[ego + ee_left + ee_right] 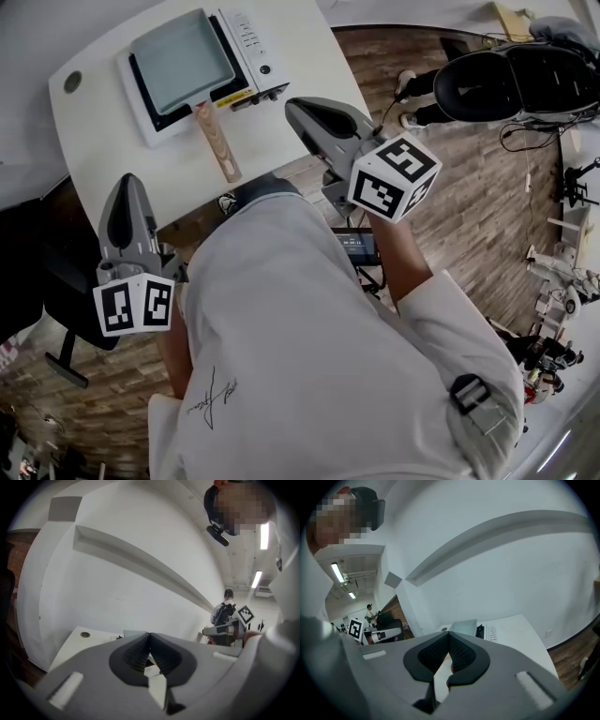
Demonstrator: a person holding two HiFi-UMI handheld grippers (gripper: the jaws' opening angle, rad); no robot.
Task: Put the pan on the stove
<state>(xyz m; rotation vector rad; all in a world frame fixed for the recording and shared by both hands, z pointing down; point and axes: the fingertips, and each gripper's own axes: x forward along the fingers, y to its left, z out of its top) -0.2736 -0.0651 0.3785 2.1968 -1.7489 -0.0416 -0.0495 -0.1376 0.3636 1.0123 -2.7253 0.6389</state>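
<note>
A square grey pan (183, 61) with a wooden handle (217, 141) sits on the white stove (251, 42) at the far side of the white table (103, 131). My left gripper (126, 180) is held back from the table's near edge, jaws shut and empty. My right gripper (293, 105) hovers near the table's right corner, to the right of the handle, also shut with nothing in it. In the right gripper view the shut right gripper (449, 635) points over the pan (464, 626) and the stove panel (492, 632). The left gripper (150, 635) shows closed in its own view.
A black office chair (511, 80) stands on the wood floor to the right, with cables and equipment beyond it. Another dark chair (52, 281) is at the left below the table. A round grommet (72, 82) marks the table's left end.
</note>
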